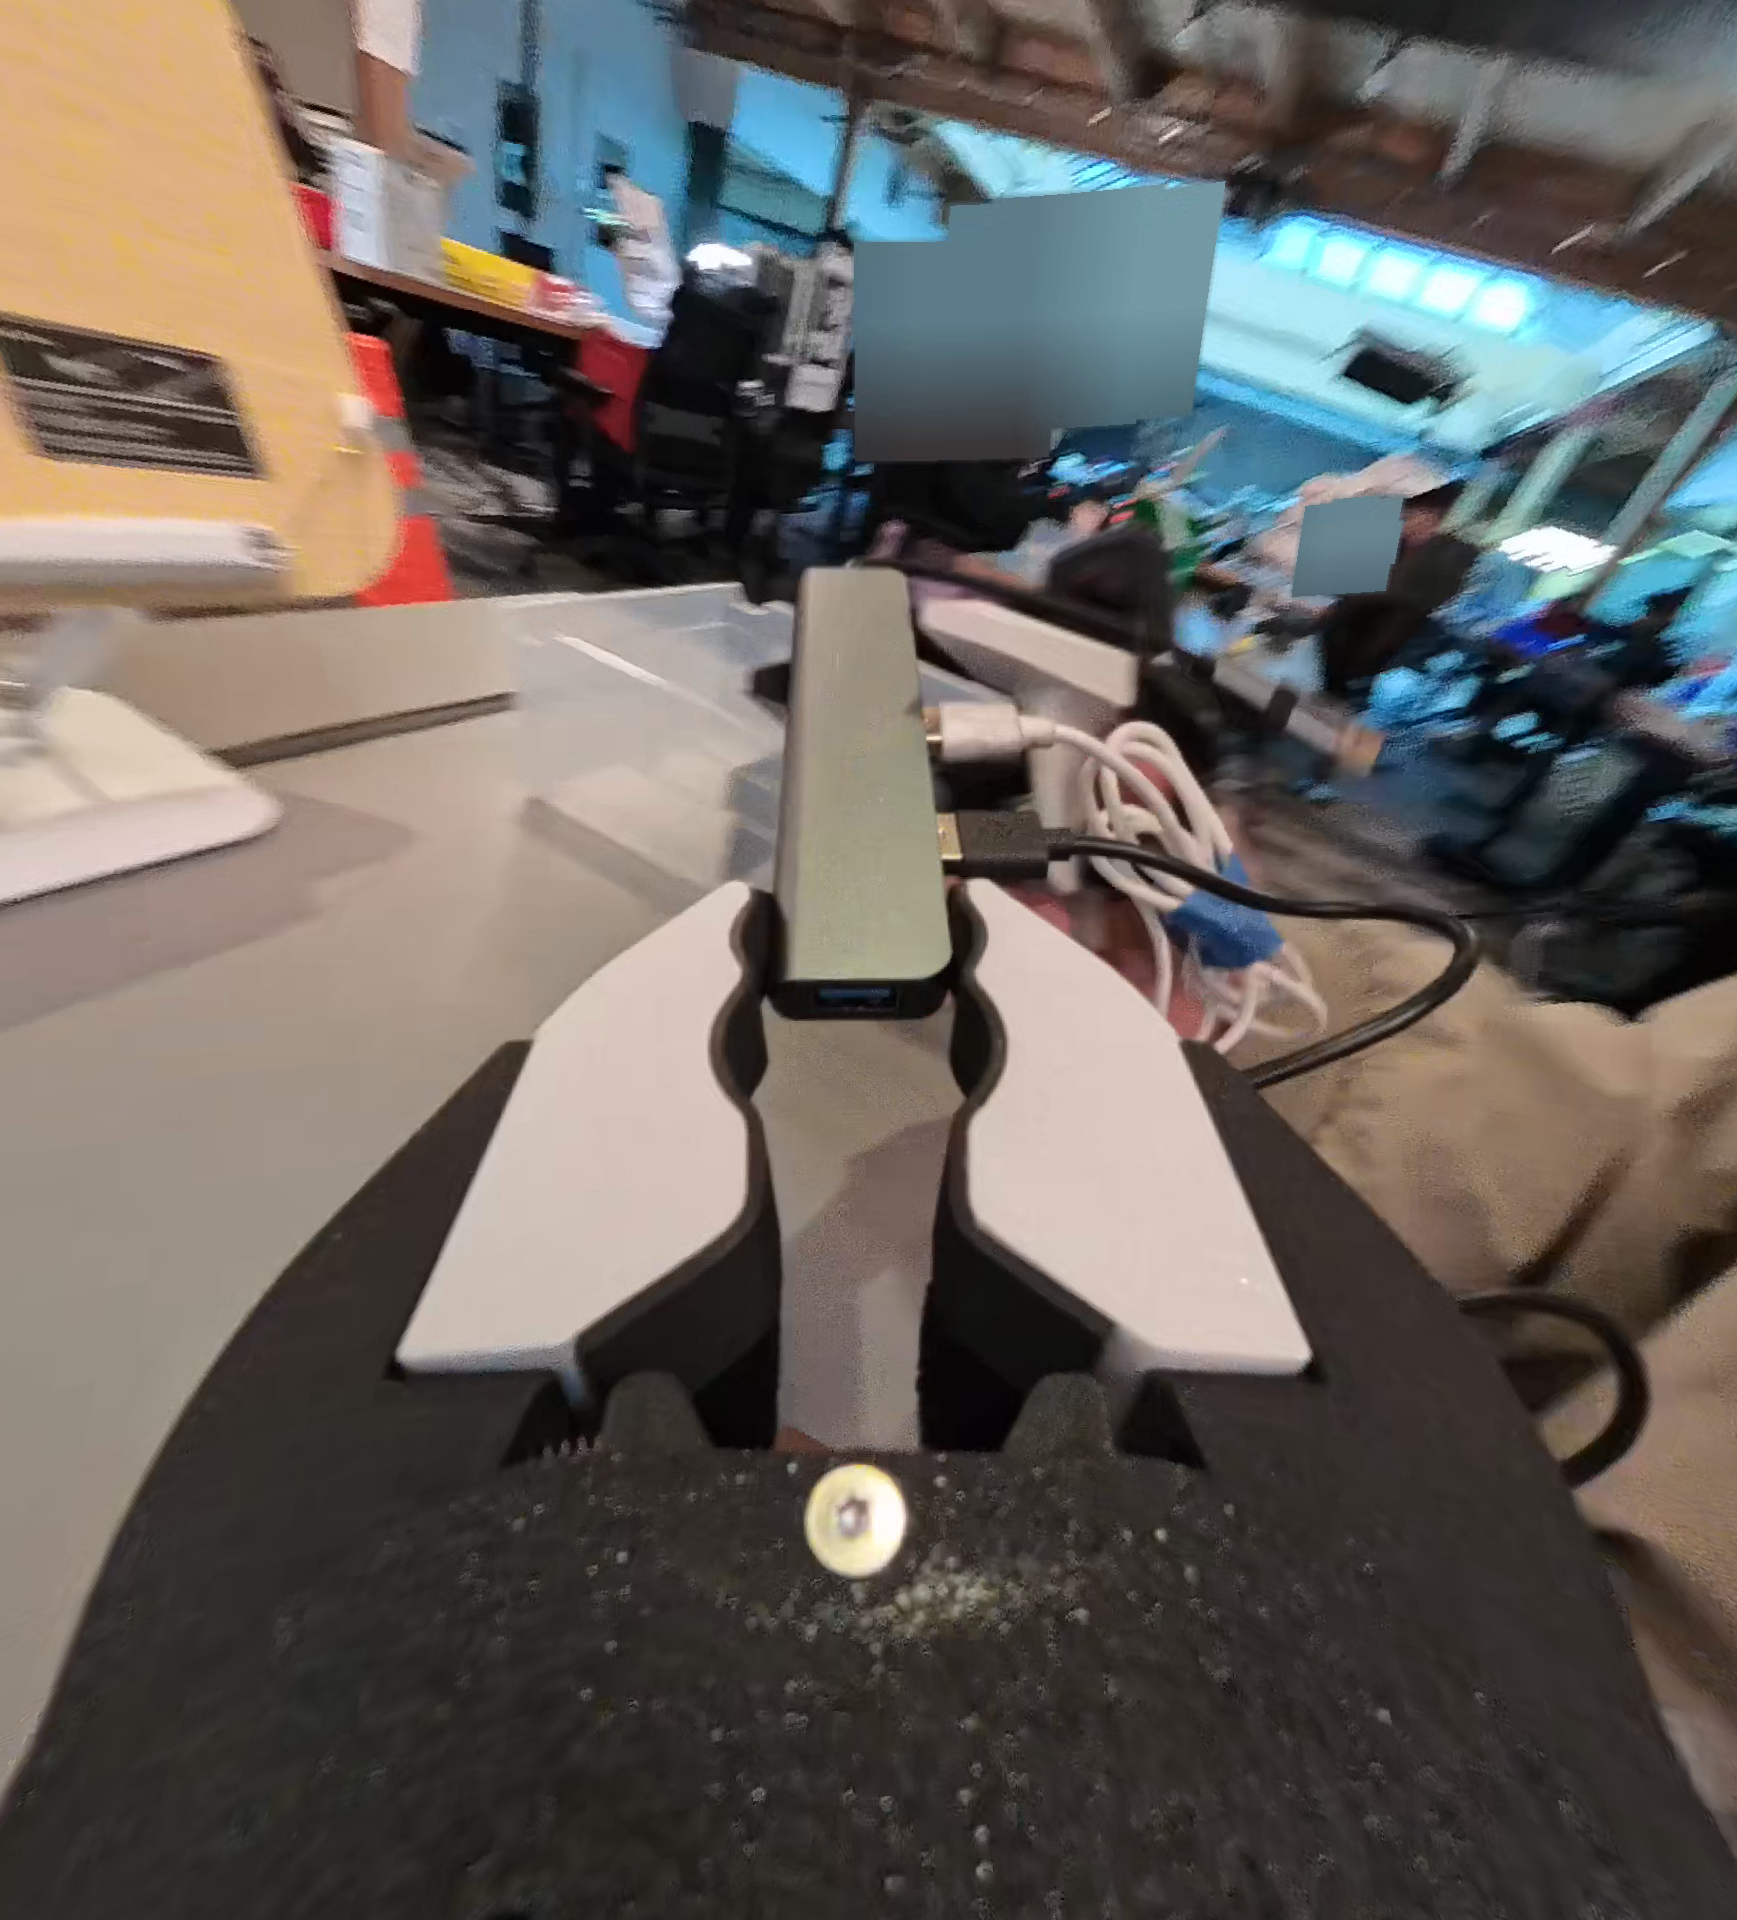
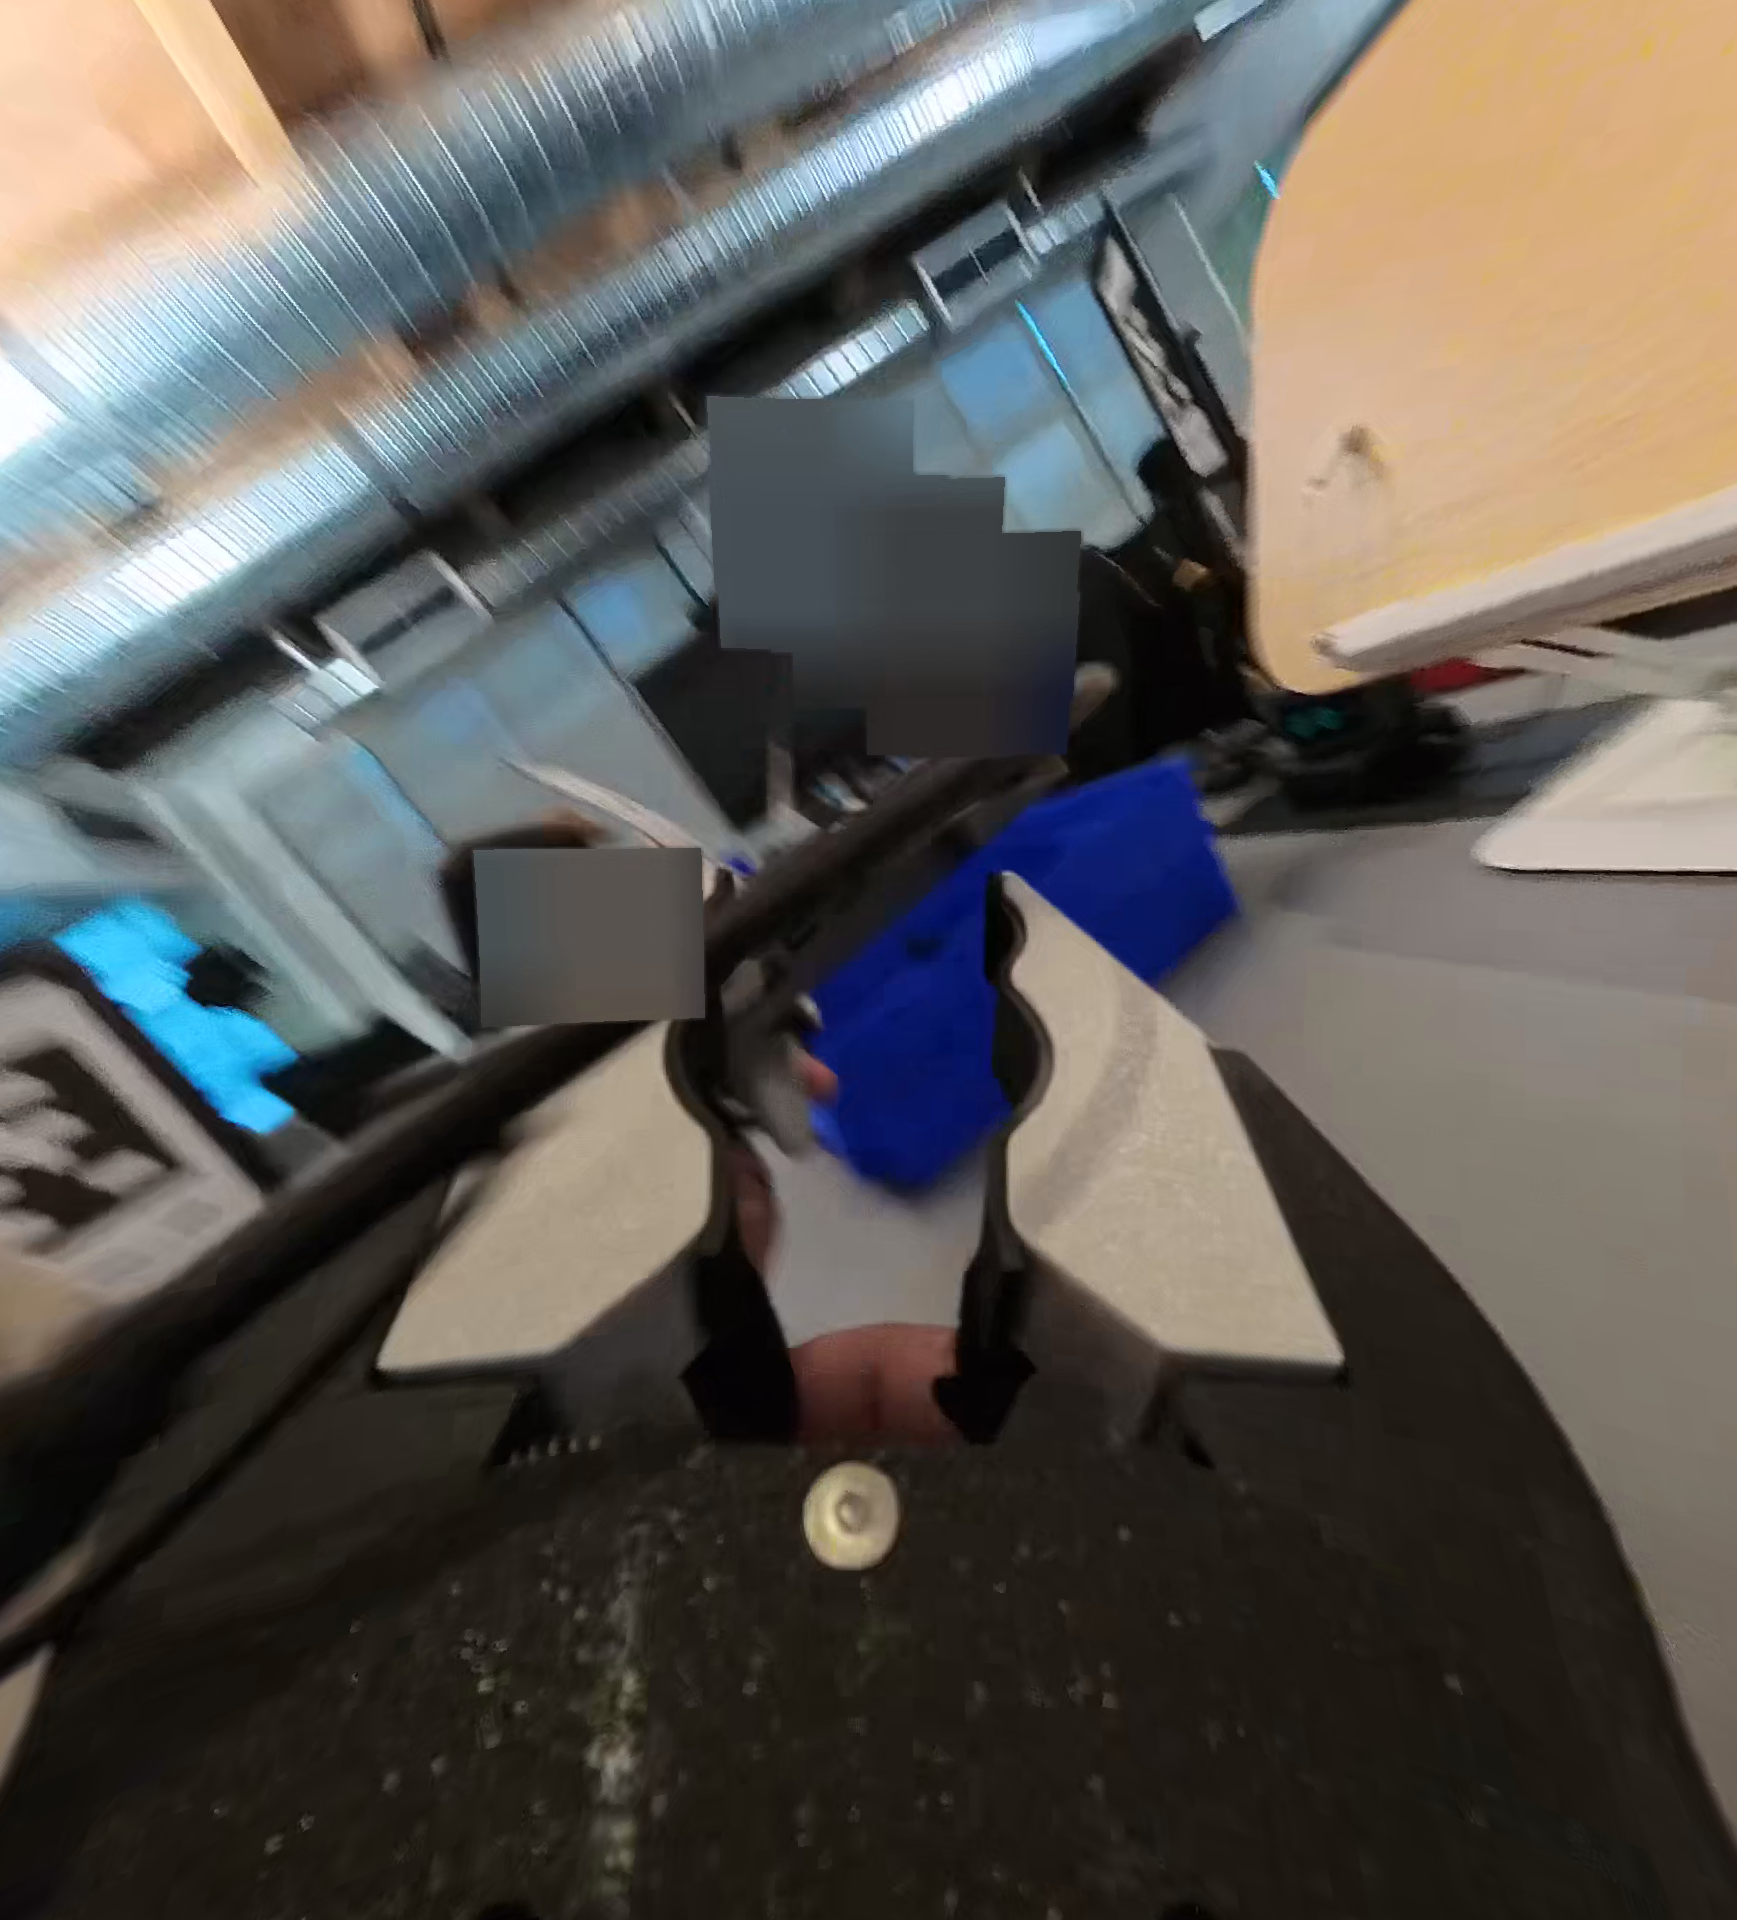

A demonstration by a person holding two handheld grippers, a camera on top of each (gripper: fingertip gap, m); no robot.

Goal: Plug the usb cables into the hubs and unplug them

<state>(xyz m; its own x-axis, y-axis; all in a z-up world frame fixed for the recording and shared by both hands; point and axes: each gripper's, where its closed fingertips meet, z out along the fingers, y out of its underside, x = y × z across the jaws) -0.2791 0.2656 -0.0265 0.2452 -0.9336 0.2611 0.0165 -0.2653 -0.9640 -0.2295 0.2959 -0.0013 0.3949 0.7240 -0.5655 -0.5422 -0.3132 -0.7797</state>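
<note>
One hub (image 1: 859,790), two cables plugged in

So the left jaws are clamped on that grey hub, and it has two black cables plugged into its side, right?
Not quite. The left gripper is clamped on the grey hub, but the left wrist view shows one white cable and one black cable in its side.

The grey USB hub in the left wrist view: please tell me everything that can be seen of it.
The USB hub is a slim, long grey bar that looks like brushed metal, with a black end cap holding a blue-lined port that faces the camera. The left hand-held gripper clamps its near end between both fingers, so it points away, above the grey table. On its right side two plugs are inserted: a white cable farther off and a black cable nearer. A thin dark cord seems to leave its far end.
</note>
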